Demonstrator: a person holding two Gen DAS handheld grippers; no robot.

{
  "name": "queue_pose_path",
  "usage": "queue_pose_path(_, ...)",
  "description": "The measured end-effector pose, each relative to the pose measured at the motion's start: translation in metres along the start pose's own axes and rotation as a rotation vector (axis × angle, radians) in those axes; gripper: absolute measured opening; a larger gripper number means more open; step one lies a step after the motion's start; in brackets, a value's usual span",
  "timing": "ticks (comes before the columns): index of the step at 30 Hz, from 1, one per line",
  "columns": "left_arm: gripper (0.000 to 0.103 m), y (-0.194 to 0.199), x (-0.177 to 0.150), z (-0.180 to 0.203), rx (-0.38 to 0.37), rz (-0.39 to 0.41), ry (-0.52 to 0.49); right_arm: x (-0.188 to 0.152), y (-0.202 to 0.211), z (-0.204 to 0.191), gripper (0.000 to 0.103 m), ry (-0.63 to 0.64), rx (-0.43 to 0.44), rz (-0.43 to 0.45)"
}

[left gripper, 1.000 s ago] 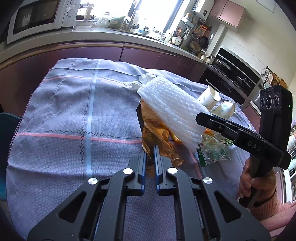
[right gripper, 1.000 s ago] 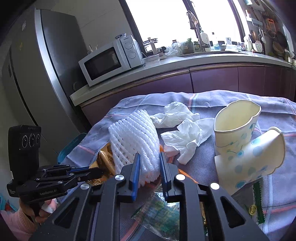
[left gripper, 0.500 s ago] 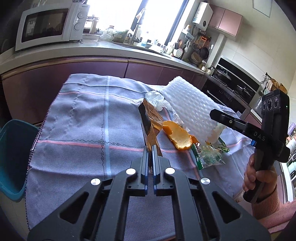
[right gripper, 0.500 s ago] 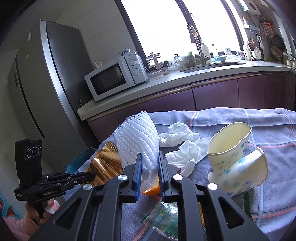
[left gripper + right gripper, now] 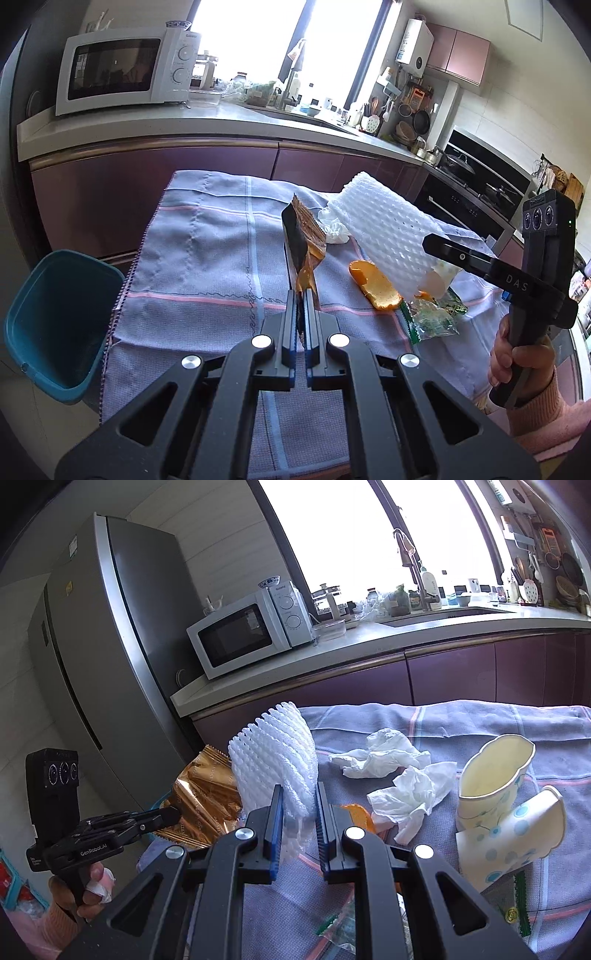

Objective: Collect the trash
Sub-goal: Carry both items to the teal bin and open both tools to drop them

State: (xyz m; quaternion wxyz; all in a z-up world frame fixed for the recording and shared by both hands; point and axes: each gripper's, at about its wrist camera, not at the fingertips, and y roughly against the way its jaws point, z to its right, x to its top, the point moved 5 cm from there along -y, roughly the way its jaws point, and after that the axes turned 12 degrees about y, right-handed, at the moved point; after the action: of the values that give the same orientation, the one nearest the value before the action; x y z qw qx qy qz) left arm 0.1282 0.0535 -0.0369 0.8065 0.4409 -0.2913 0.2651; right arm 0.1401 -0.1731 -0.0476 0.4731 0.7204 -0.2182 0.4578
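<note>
Overhead, left tool (image 5: 301, 295) clamped on gold wrapper (image 5: 303, 236) lifted off the cloth-covered counter (image 5: 207, 266), right tool (image 5: 299, 801) clamped on white foam net (image 5: 277, 753), orange peel (image 5: 375, 286), tissues (image 5: 399, 775), 2 paper cups (image 5: 495, 775) near the right edge, blue bin (image 5: 55, 321) beside the left edge.

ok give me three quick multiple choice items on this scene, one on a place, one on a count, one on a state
1. Where is the bin?
A. on the counter
B. on the floor beside the table's left edge
C. on the cloth

2. How many paper cups are on the table?
A. two
B. four
C. none

3. What is the right gripper doing?
A. hanging open
B. shut on the foam net
C. shut on a tissue

Answers:
1 B, the blue bin sits low, off the cloth.
2 A, one upright, one tipped.
3 B, the net is pinched between its fingers.
</note>
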Motion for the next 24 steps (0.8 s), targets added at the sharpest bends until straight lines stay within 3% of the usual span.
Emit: queue_pose_path(24, 0.004, 0.072, 0.019, -0.071, 0.107, 0.123, 0.085, 0.023, -0.042, -0.067, 0.015, 0.084, 0.135, -0.027)
